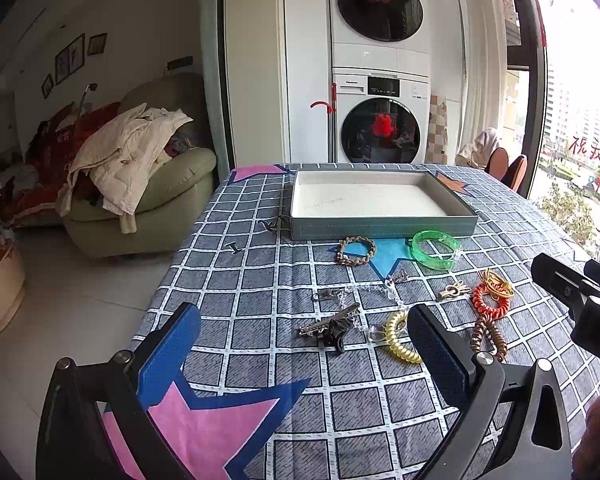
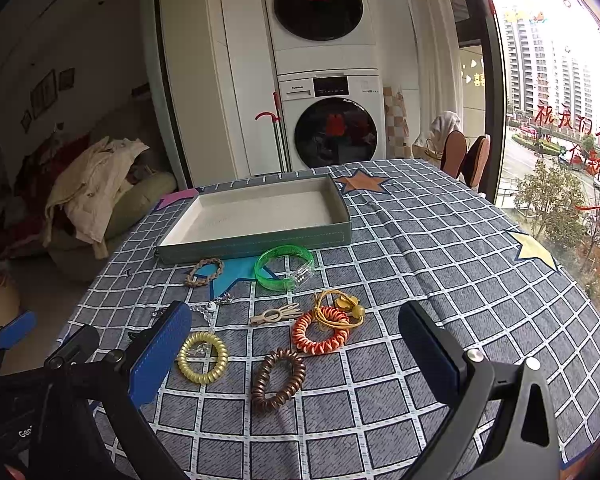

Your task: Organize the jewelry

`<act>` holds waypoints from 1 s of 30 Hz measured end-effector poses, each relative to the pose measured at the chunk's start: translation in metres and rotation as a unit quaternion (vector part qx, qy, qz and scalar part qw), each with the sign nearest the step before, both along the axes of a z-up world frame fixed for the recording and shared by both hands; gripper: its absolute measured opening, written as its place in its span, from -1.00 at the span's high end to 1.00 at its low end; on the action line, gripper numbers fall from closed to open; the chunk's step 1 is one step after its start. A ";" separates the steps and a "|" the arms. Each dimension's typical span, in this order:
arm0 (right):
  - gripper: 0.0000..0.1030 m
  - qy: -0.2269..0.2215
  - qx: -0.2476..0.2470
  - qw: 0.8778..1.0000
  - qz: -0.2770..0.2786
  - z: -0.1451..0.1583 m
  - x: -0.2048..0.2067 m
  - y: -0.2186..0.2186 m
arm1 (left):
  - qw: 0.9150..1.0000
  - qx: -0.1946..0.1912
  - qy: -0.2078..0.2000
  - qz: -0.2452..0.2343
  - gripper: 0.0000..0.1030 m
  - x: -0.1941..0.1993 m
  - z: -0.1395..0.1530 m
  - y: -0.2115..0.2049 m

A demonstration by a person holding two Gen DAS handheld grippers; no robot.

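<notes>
A shallow grey-green tray (image 1: 380, 227) (image 2: 260, 242) with a white lining stands at the far side of the table. In front of it lie a braided bracelet (image 1: 355, 251) (image 2: 204, 271), a green bangle (image 1: 435, 249) (image 2: 284, 266), a silver hair clip (image 1: 329, 325), a clear bead chain (image 1: 360, 290), a beige clip (image 2: 274, 314), and yellow (image 2: 202, 357), orange (image 2: 319, 331) and brown (image 2: 278, 378) coil hair ties. My left gripper (image 1: 304, 344) is open above the silver clip. My right gripper (image 2: 296, 344) is open over the coil ties. Neither holds anything.
A grey checked cloth with coloured stars (image 1: 260, 280) covers the table. A sofa piled with clothes (image 1: 140, 184) stands beyond the left edge. Stacked washing machines (image 1: 380, 120) stand behind the table, chairs (image 2: 464, 160) at the far right, a window (image 2: 560, 120) on the right.
</notes>
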State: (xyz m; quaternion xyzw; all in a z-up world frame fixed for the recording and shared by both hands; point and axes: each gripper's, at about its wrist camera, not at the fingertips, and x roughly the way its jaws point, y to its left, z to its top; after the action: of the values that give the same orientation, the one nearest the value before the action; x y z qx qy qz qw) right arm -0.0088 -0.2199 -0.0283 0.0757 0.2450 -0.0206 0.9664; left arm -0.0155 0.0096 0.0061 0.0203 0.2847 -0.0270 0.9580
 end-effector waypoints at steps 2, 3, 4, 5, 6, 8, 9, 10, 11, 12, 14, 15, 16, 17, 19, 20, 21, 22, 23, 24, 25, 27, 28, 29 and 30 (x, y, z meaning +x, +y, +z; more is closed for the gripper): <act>-1.00 0.000 0.001 1.000 0.000 0.000 0.000 0.000 | 1.000 0.000 0.000 0.001 -1.00 0.000 0.000 0.000; -1.00 0.000 0.001 1.000 0.000 0.000 0.000 0.000 | 1.000 -0.001 0.000 0.000 -1.00 0.000 0.000 0.000; -1.00 0.000 0.002 1.000 0.000 0.000 0.000 0.000 | 1.000 0.000 0.000 0.001 -1.00 0.000 0.000 0.000; -1.00 -0.001 0.003 1.000 0.001 0.000 0.000 0.000 | 1.000 -0.001 -0.001 0.001 -1.00 -0.001 0.000 0.001; -1.00 -0.001 0.003 1.000 0.001 0.000 0.000 0.000 | 1.000 -0.001 -0.001 0.002 -1.00 -0.001 0.000 0.001; -1.00 -0.002 0.003 1.000 0.001 0.001 0.000 0.000 | 1.000 -0.001 -0.001 0.002 -1.00 -0.001 0.000 0.001; -1.00 -0.002 0.003 1.000 0.001 0.001 0.000 0.000 | 1.000 -0.001 -0.001 0.002 -1.00 -0.001 0.000 0.001; -1.00 -0.003 0.004 1.000 0.001 0.001 0.000 0.000 | 1.000 0.000 -0.001 0.001 -1.00 -0.001 -0.001 0.001; -1.00 -0.002 0.004 1.000 0.001 0.001 0.000 0.000 | 1.000 0.000 0.000 0.001 -1.00 -0.001 -0.001 0.001; -1.00 -0.002 0.005 1.000 0.000 0.001 0.000 0.000 | 1.000 0.000 0.000 0.001 -1.00 -0.002 -0.001 0.001; -1.00 -0.002 0.006 1.000 0.000 0.000 -0.001 -0.001 | 1.000 0.000 0.001 0.002 -1.00 -0.002 -0.001 0.001; -1.00 -0.002 0.007 1.000 0.000 0.000 -0.002 -0.001 | 1.000 0.000 0.000 0.002 -1.00 -0.002 -0.001 0.001; -1.00 -0.002 0.007 1.000 0.000 0.000 -0.001 -0.001 | 1.000 0.000 0.001 0.003 -1.00 -0.002 -0.001 0.001; -1.00 -0.002 0.006 1.000 0.000 0.000 -0.001 -0.001 | 1.000 0.000 0.001 0.003 -1.00 -0.002 -0.001 0.001; -1.00 -0.002 0.006 1.000 0.000 0.000 -0.002 -0.001 | 1.000 -0.001 0.002 0.004 -1.00 -0.001 -0.002 0.001; -1.00 -0.002 0.006 1.000 0.000 0.000 -0.001 -0.001 | 1.000 -0.001 0.003 0.004 -1.00 -0.001 -0.002 0.001; -1.00 -0.001 0.006 1.000 0.000 0.000 -0.001 -0.001 | 1.000 -0.001 0.003 0.004 -1.00 -0.001 -0.002 0.001; -1.00 -0.002 0.007 1.000 0.000 0.000 -0.002 -0.001 | 1.000 -0.002 0.004 0.004 -1.00 -0.001 -0.002 0.001; -1.00 -0.002 0.008 1.000 0.000 0.000 -0.002 -0.002 | 1.000 -0.003 0.004 0.004 -1.00 0.000 -0.002 0.002; -1.00 -0.001 0.008 1.000 0.000 0.000 -0.002 -0.002 | 1.000 -0.002 0.004 0.004 -1.00 0.000 -0.002 0.002; -1.00 -0.001 0.008 1.000 0.000 0.000 -0.002 -0.002 | 1.000 -0.002 0.003 0.004 -1.00 0.000 -0.002 0.002; -1.00 -0.002 0.008 1.000 0.000 0.000 -0.002 -0.002 | 1.000 -0.002 0.004 0.004 -1.00 0.000 -0.002 0.002; -1.00 -0.001 0.008 1.000 0.000 -0.001 -0.002 -0.002 | 1.000 -0.002 0.004 0.004 -1.00 0.000 -0.002 0.002; -1.00 -0.001 0.008 1.000 0.001 0.000 -0.002 -0.002 | 1.000 -0.003 0.004 0.004 -1.00 0.000 -0.002 0.002; -1.00 -0.001 0.008 1.000 0.001 -0.001 -0.002 -0.002 | 1.000 -0.003 0.004 0.004 -1.00 0.000 -0.002 0.002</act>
State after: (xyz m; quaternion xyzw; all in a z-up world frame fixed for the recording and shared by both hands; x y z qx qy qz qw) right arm -0.0112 -0.2216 -0.0289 0.0832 0.2441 -0.0177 0.9660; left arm -0.0159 0.0116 0.0038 0.0159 0.2887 -0.0242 0.9570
